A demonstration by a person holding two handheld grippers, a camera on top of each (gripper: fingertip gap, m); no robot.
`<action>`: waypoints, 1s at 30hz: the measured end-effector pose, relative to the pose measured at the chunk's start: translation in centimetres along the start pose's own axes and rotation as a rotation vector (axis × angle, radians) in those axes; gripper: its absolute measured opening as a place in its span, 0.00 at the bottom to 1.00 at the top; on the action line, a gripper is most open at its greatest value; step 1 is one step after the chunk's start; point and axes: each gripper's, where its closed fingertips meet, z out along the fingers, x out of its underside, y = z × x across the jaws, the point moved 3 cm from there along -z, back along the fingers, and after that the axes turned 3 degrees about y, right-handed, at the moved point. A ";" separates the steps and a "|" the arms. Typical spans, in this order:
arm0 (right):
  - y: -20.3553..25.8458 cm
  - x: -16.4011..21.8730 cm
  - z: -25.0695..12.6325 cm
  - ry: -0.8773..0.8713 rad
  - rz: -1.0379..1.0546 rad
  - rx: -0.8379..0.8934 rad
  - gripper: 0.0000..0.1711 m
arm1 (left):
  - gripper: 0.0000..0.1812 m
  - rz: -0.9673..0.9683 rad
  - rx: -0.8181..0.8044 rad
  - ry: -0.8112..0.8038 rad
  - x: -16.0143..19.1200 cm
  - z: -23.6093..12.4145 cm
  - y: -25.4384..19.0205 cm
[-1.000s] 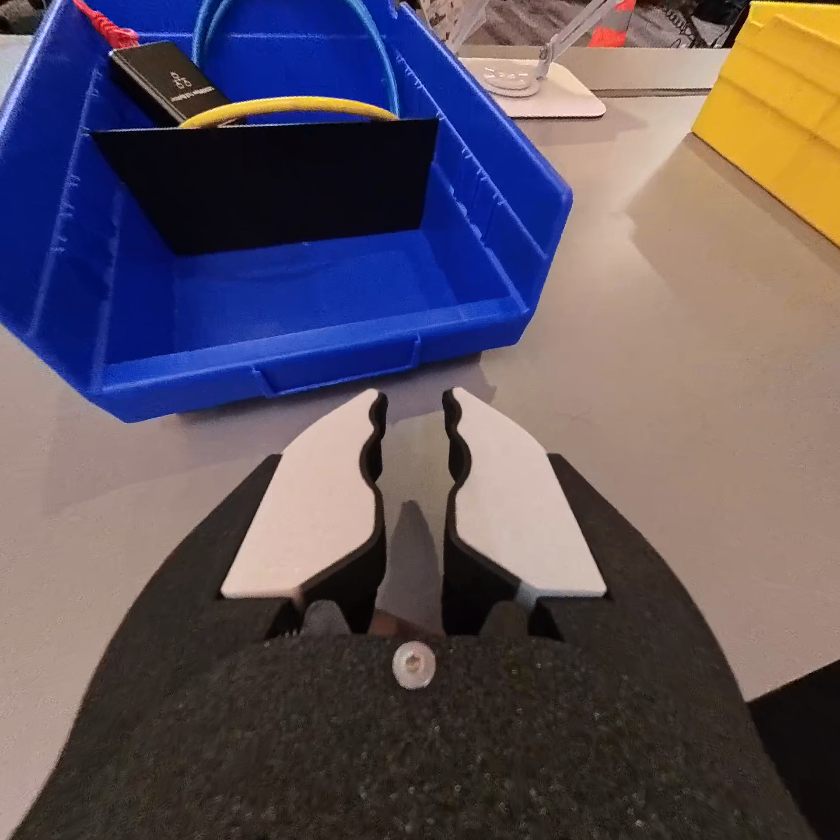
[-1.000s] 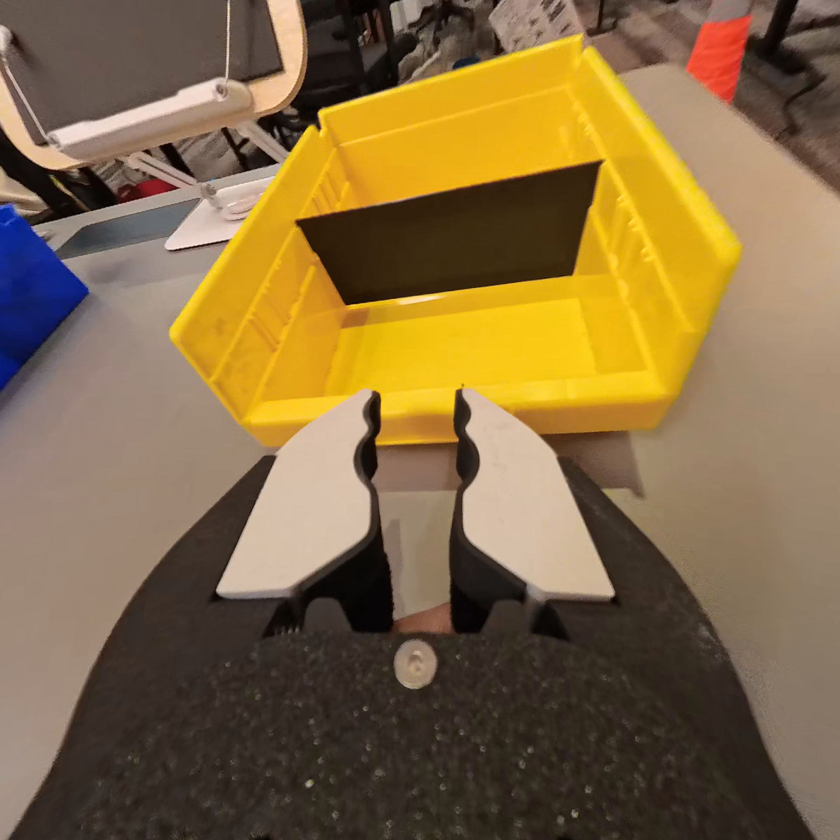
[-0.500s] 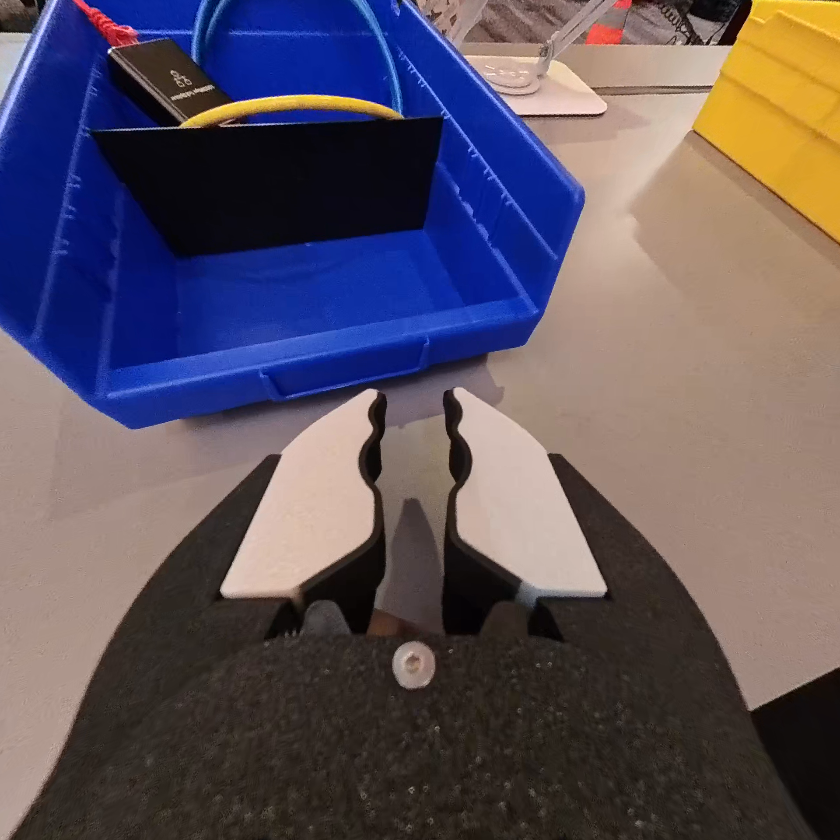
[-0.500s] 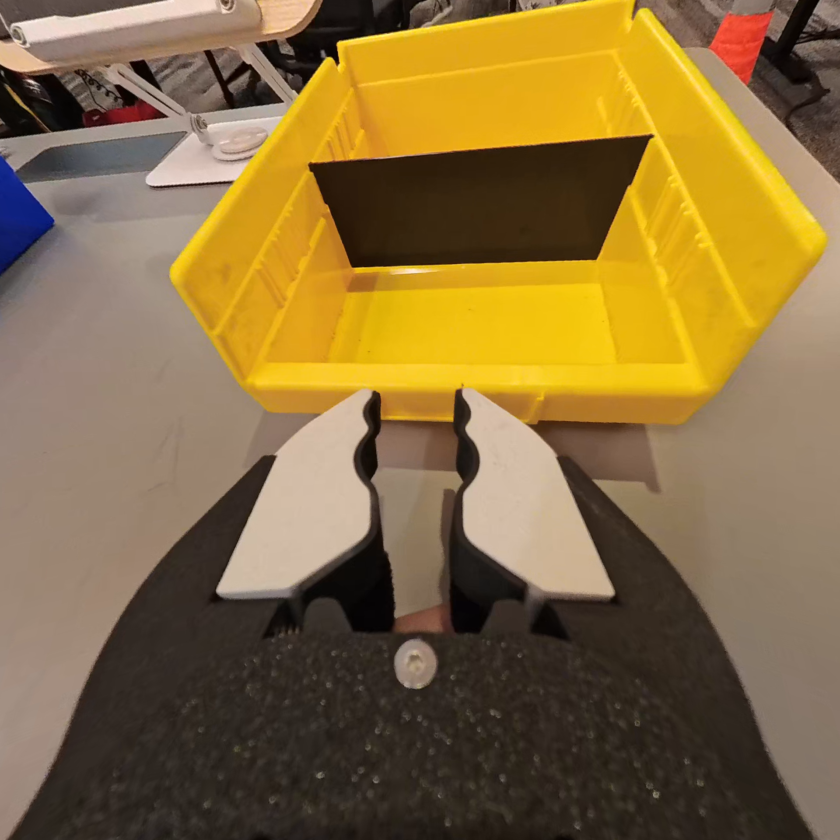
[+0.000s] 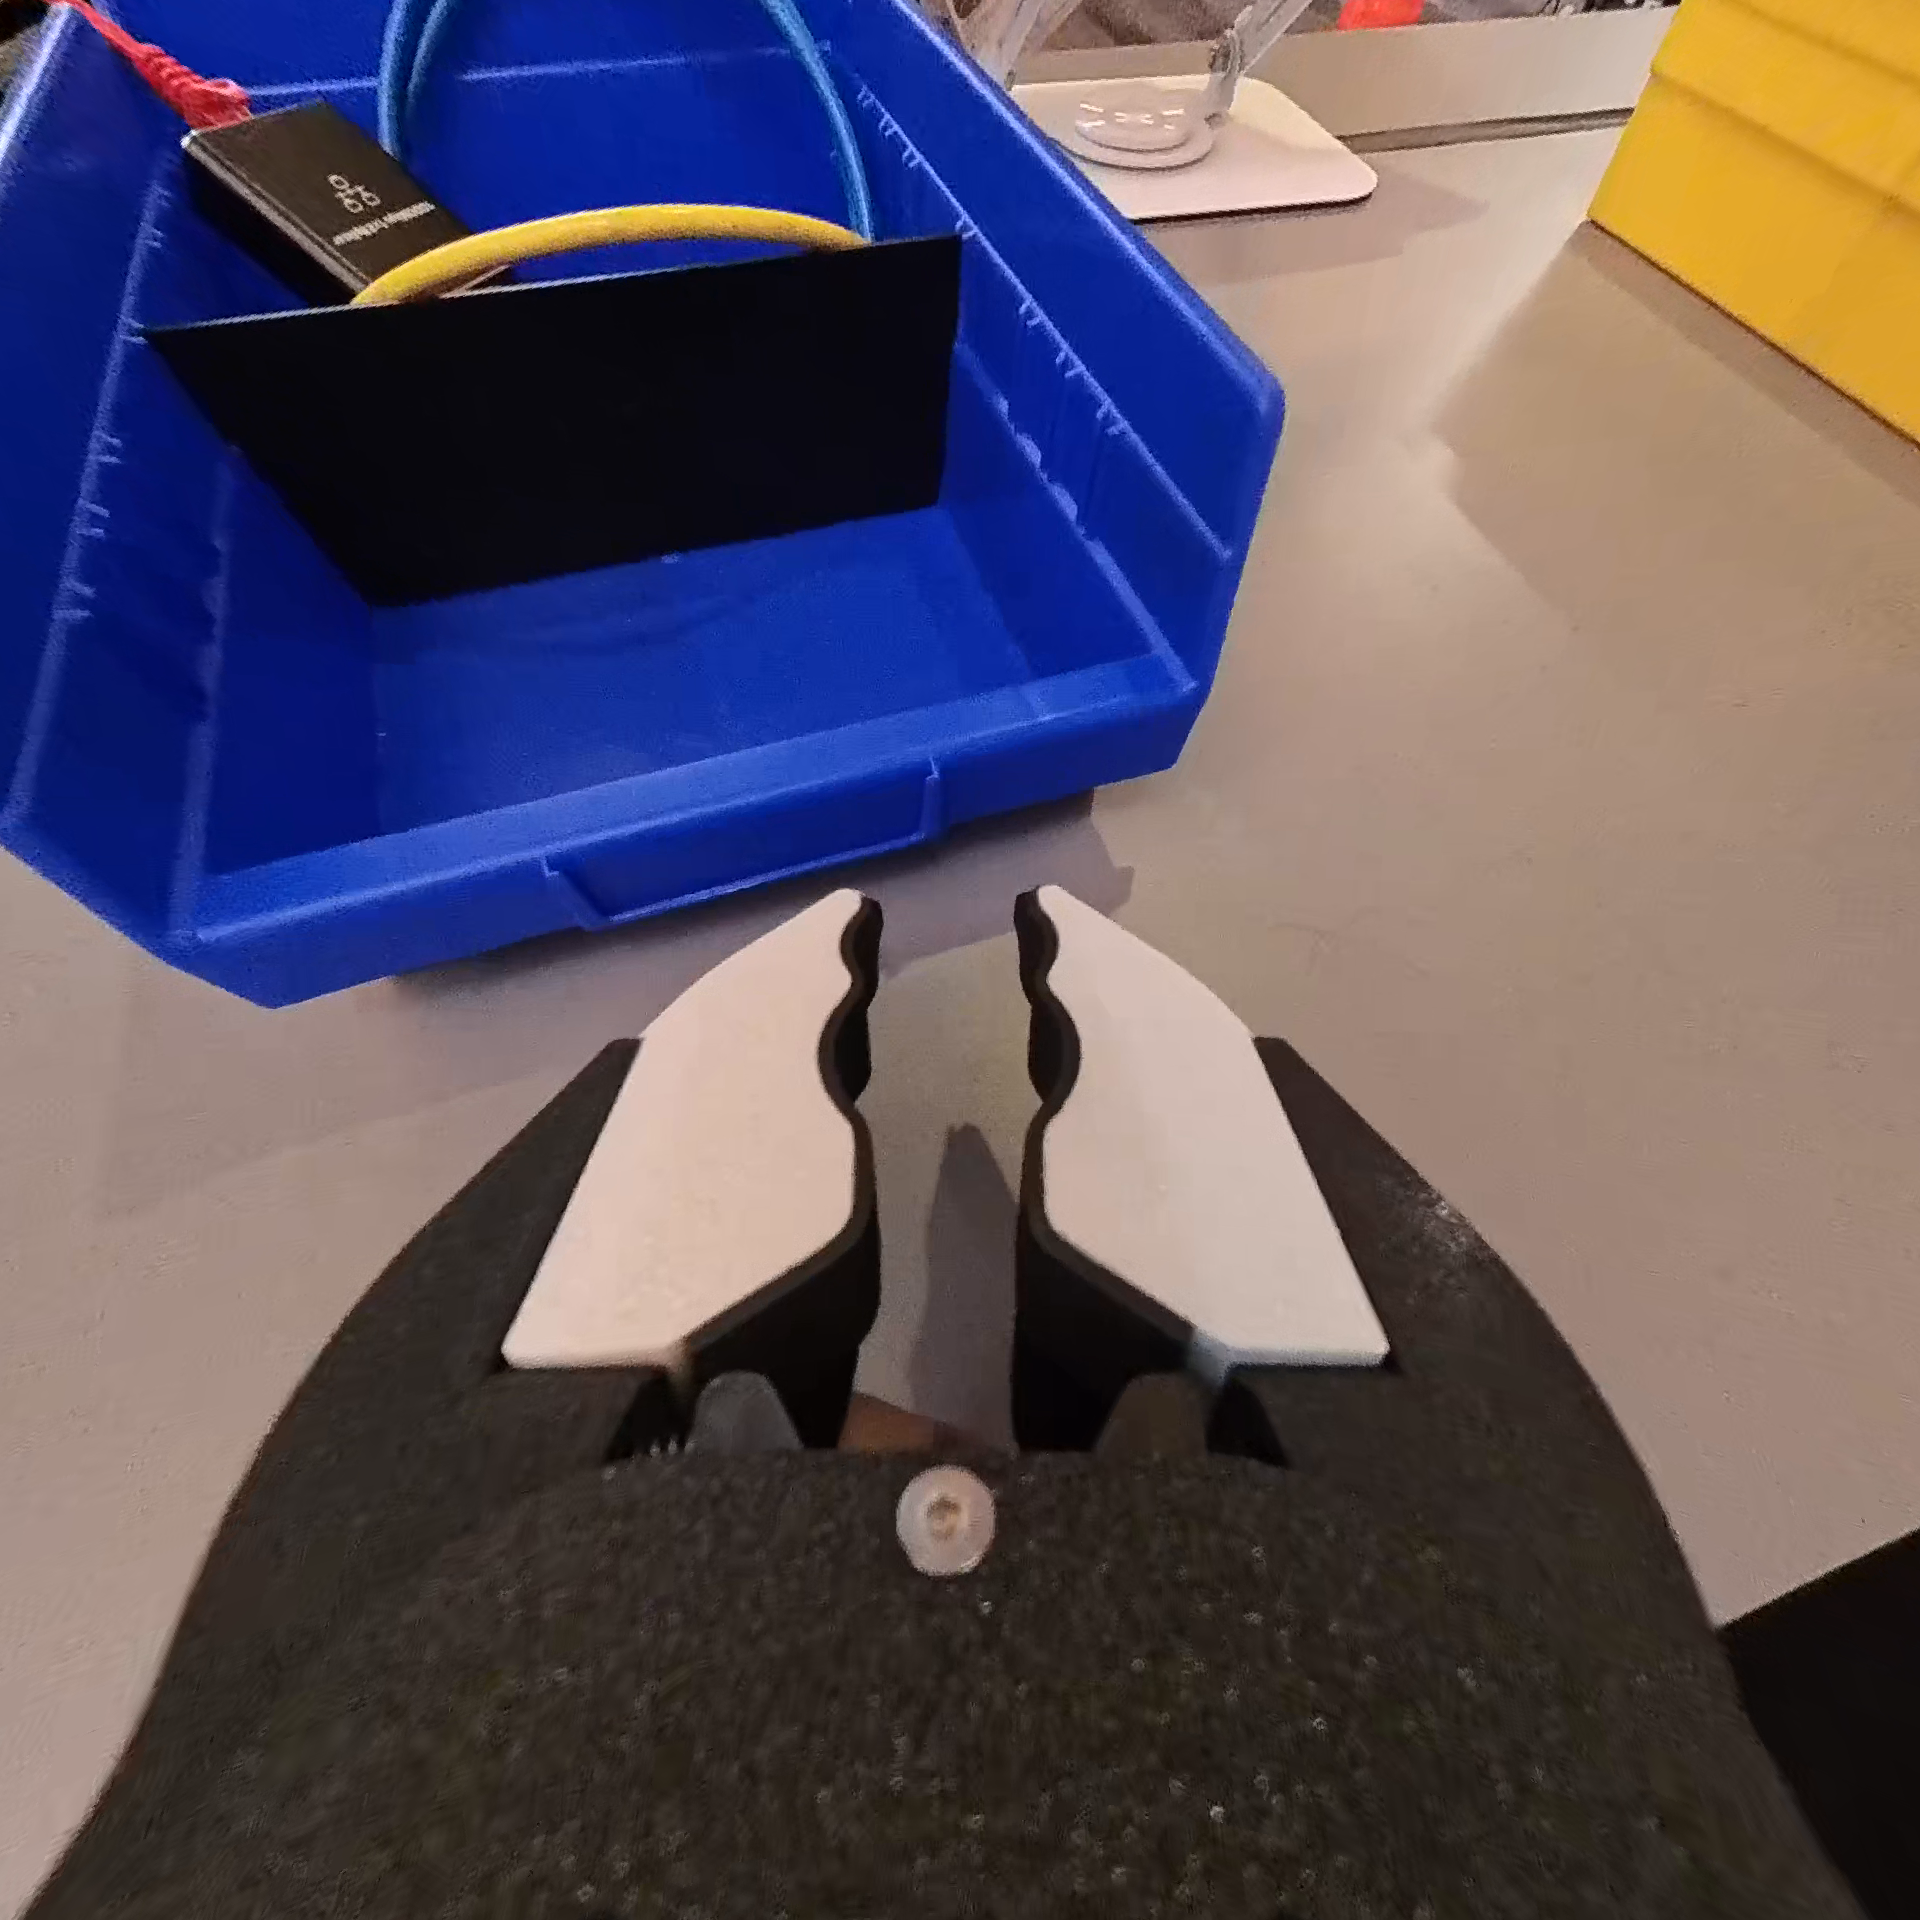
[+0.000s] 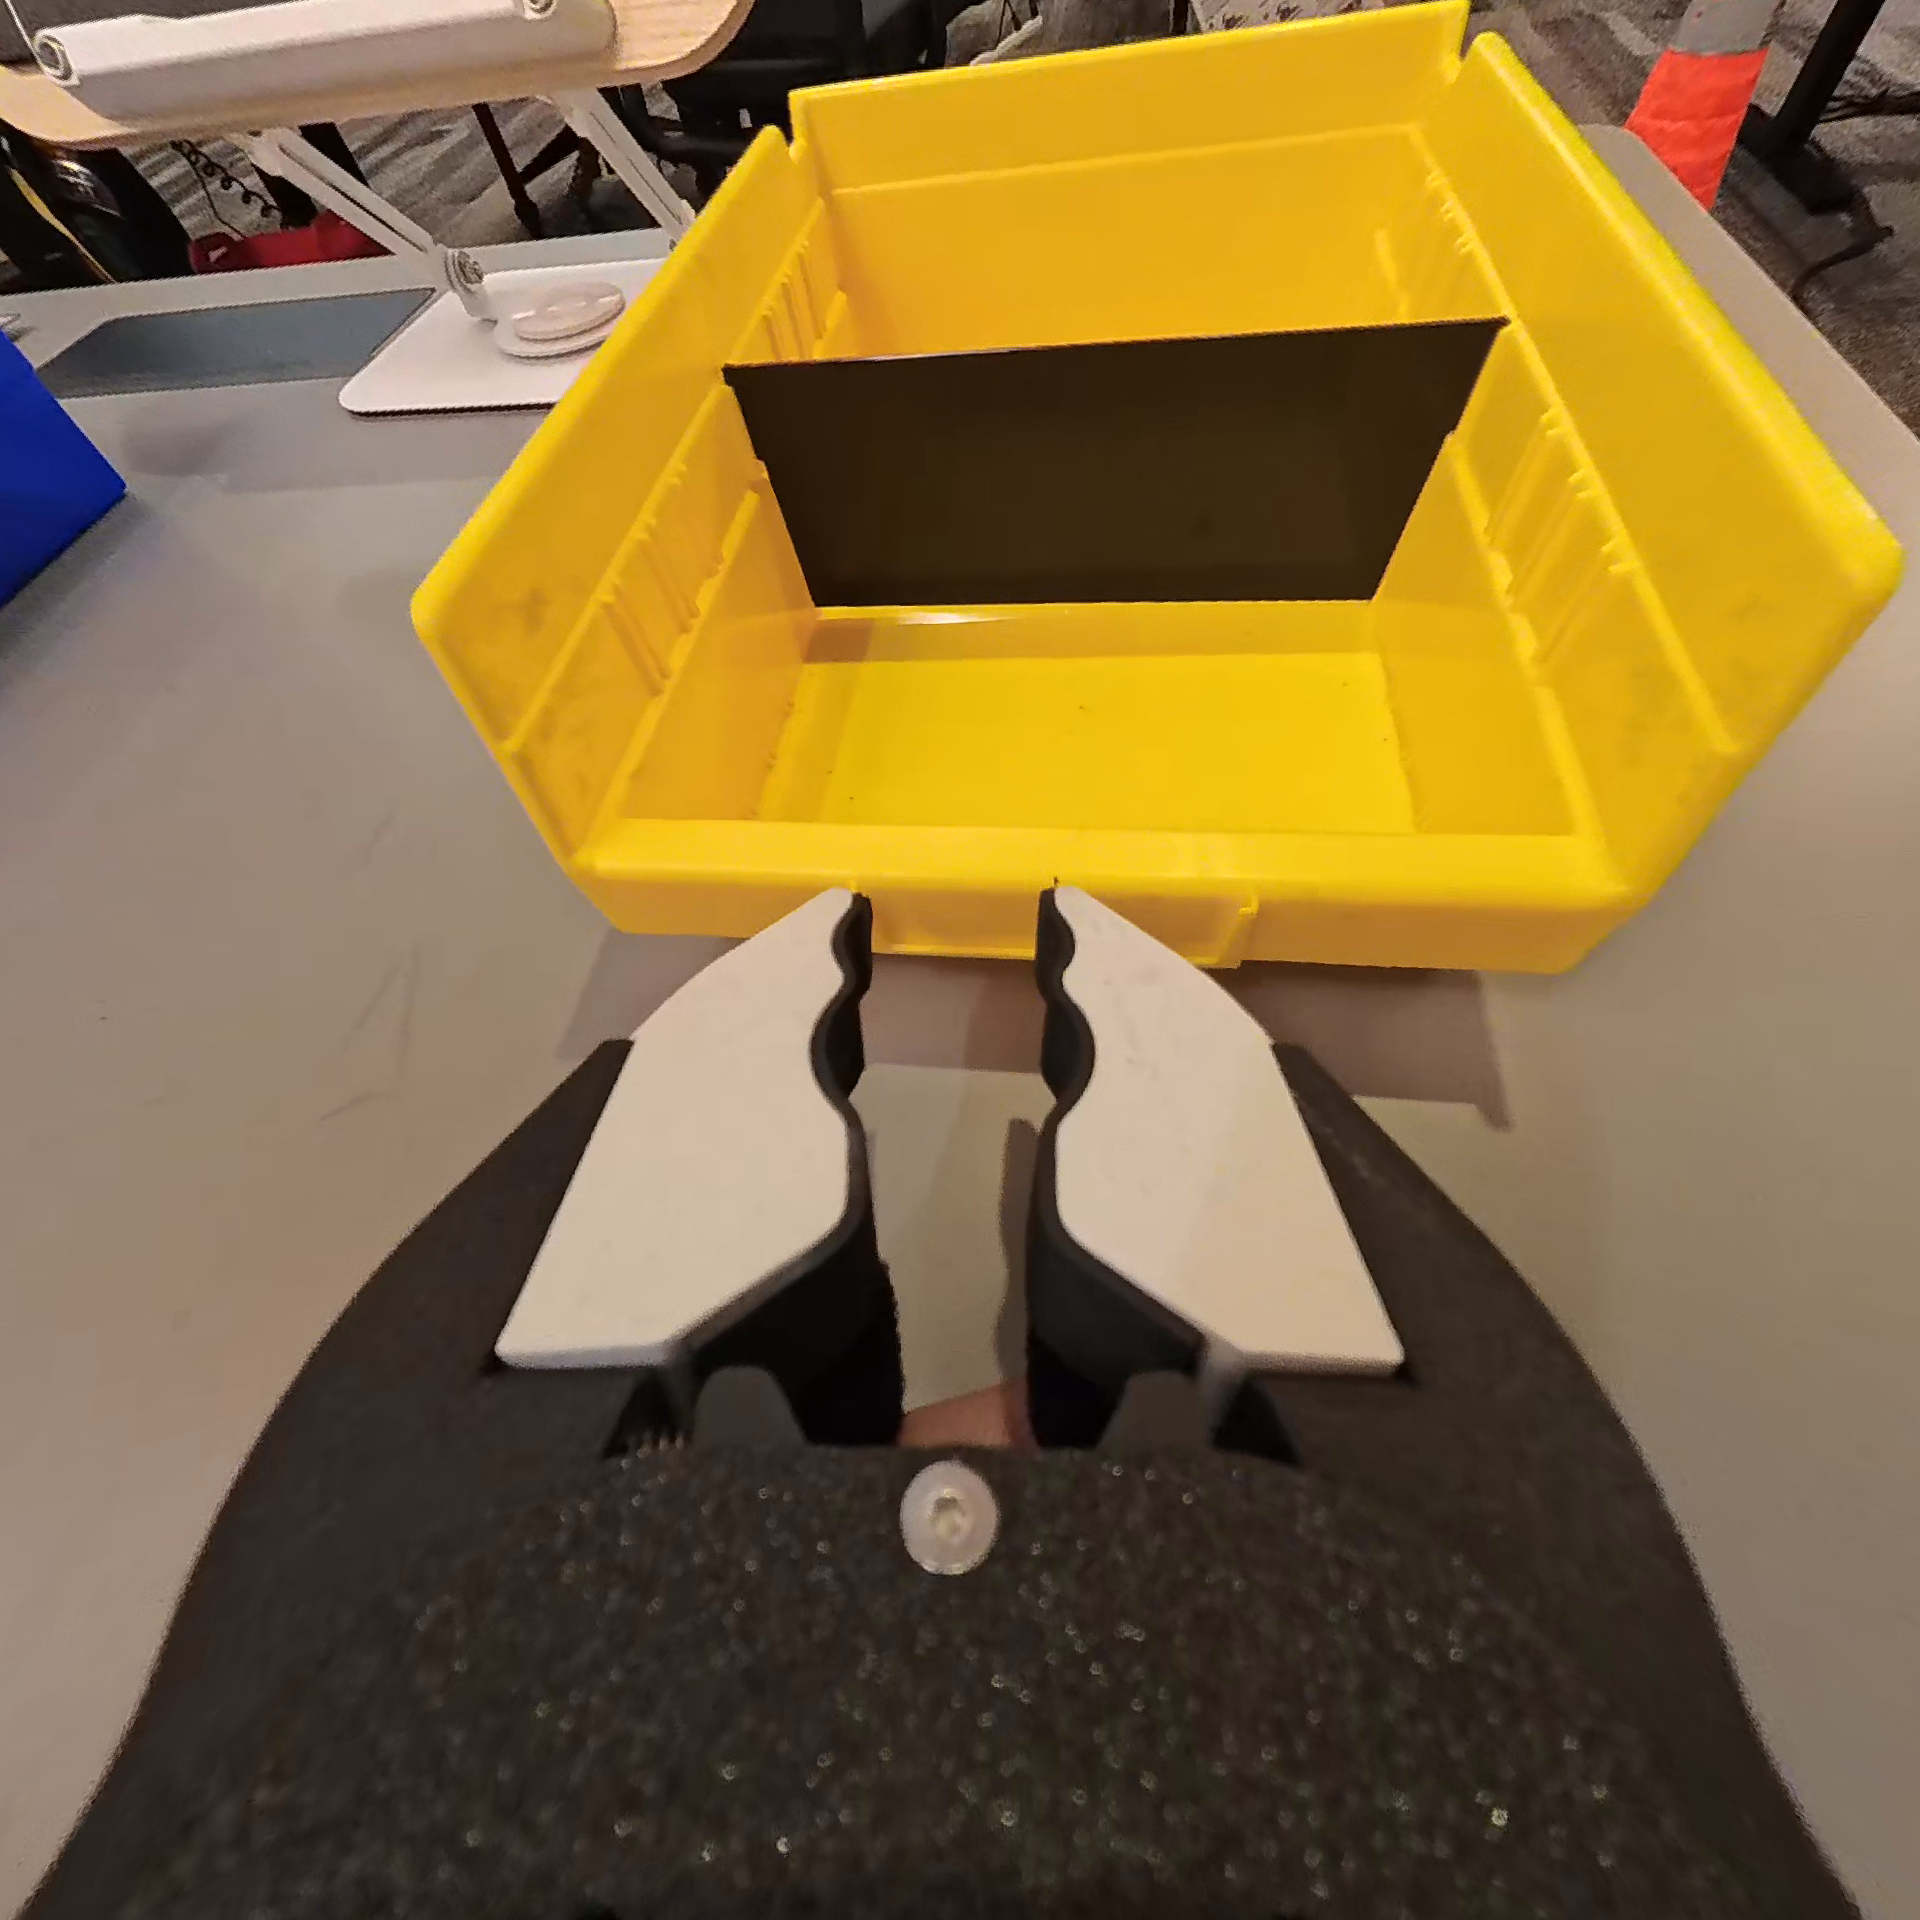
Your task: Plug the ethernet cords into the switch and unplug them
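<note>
Both our tongs sit empty w/ jaws parted, and the switch point(image 5: 317, 203) lies ahead-left of the left gripper point(image 5: 947, 914) in the blue bin's point(image 5: 727, 831) rear section (long axis angled away), so it's closer than the right gripper point(image 6: 953, 909).

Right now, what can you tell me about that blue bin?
The blue plastic bin sits on the grey table, with ribbed side walls and a low front lip. A black divider splits it. The near compartment is empty; the far one holds a black switch and yellow, blue and red cords. Neither claw touches it.
</note>
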 end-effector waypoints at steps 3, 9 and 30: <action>0.1 0.0 0.0 -0.001 0.001 0.000 0.17 | 0.14 -0.011 0.004 -0.003 -0.1 0.0 0.1; 0.5 -0.1 -0.2 -0.004 0.024 -0.023 0.17 | 0.19 -0.063 0.070 -0.061 -1.1 -0.3 -0.5; 1.6 0.7 0.5 0.043 0.063 -0.110 0.18 | 0.41 -0.396 -0.542 0.420 -15.3 16.2 14.7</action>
